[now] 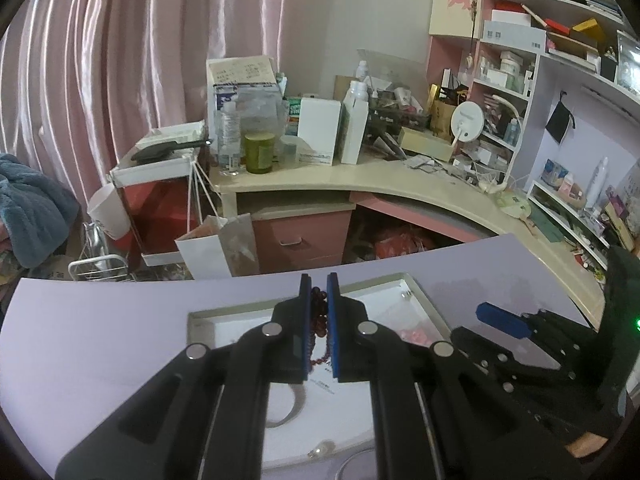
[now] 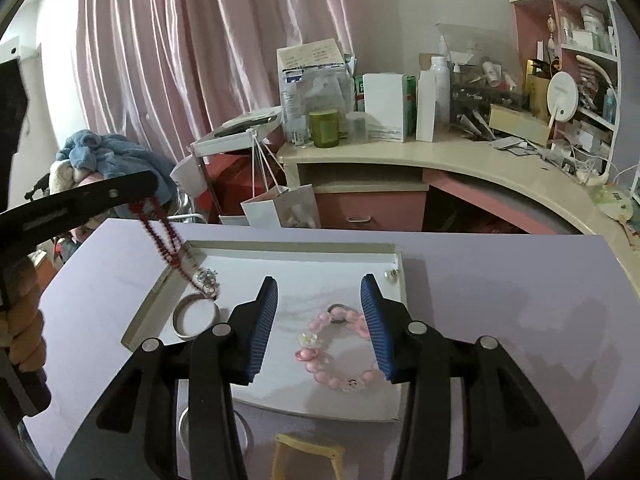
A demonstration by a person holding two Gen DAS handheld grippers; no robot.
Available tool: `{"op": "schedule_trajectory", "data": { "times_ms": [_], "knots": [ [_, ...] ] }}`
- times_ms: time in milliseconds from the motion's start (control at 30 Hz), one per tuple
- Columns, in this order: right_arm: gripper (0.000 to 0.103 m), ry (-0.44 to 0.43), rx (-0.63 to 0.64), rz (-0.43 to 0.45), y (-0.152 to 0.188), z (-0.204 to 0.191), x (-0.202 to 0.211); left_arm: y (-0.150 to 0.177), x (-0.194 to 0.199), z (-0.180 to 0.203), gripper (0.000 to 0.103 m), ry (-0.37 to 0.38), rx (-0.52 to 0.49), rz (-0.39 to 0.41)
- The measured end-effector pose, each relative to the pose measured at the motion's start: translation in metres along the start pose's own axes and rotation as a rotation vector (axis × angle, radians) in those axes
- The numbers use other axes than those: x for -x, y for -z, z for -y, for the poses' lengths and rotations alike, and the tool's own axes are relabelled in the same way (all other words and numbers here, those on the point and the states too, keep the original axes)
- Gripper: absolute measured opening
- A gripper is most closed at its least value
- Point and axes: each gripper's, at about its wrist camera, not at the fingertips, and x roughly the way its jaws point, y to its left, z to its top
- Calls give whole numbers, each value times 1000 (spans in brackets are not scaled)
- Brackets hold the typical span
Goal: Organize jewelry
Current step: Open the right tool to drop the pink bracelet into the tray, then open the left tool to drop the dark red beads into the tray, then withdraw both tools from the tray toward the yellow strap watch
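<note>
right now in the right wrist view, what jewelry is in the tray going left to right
red bead strand hanging from the left tool → silver bangle → pink bead bracelet between the open right tool's fingers → small earring at the tray's far right corner

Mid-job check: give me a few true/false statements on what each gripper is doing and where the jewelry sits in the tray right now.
1. The left gripper is shut on the red bead string. True.
2. The red bead string lies flat in the tray. False: it hangs from the left jaws over the tray's left end.
3. The right gripper is clamped on the pink bead bracelet. False: its jaws stand open and the bracelet lies in the tray.
4. A silver bangle lies in the tray's left part. True.
5. The pink bead bracelet lies outside the tray on the purple table. False: it is inside the tray.
</note>
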Motion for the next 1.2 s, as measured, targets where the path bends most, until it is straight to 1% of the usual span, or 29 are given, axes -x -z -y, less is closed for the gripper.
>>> {"op": "schedule_trajectory", "data": {
  "times_ms": [300, 367, 433, 467, 500, 567, 633, 700, 800, 933, 1000, 1133, 1200],
  "knots": [
    [45, 12, -20, -10, 10, 19, -5, 5, -40, 7, 8, 13, 6, -48],
    [45, 13, -23, -13, 13, 21, -5, 8, -46, 7, 9, 11, 11, -61],
    [45, 15, -29, -13, 15, 23, -4, 9, -45, 6, 20, 7, 10, -55],
    [45, 15, -32, -12, 16, 24, -3, 10, -42, 5, 34, 2, 8, -48],
    [45, 14, -35, -9, 18, 24, 0, 10, -37, 4, 41, -10, 9, -34],
    [45, 12, -39, -1, 19, 24, 7, 11, -27, -1, 42, -19, 13, -14],
    [45, 12, -34, 11, 22, 21, 15, 13, -12, -9, 45, -25, 31, 1],
    [45, 15, -27, 24, 25, 17, 24, 18, 4, -15, 54, -36, 45, 21],
    [45, 12, -18, 38, 32, 10, 39, 31, 32, -24, 62, -61, 51, 48],
    [45, 15, -1, 49, 44, -2, 57, 58, 69, -34, 67, -100, 44, 68],
    [45, 17, 4, 49, 51, -8, 63, 76, 87, -39, 71, -119, 44, 73],
    [45, 29, 15, 45, 66, -19, 74, 106, 112, -47, 76, -146, 41, 85],
    [45, 42, 28, 41, 75, -25, 78, 123, 124, -48, 81, -166, 33, 94]
  ]
}}
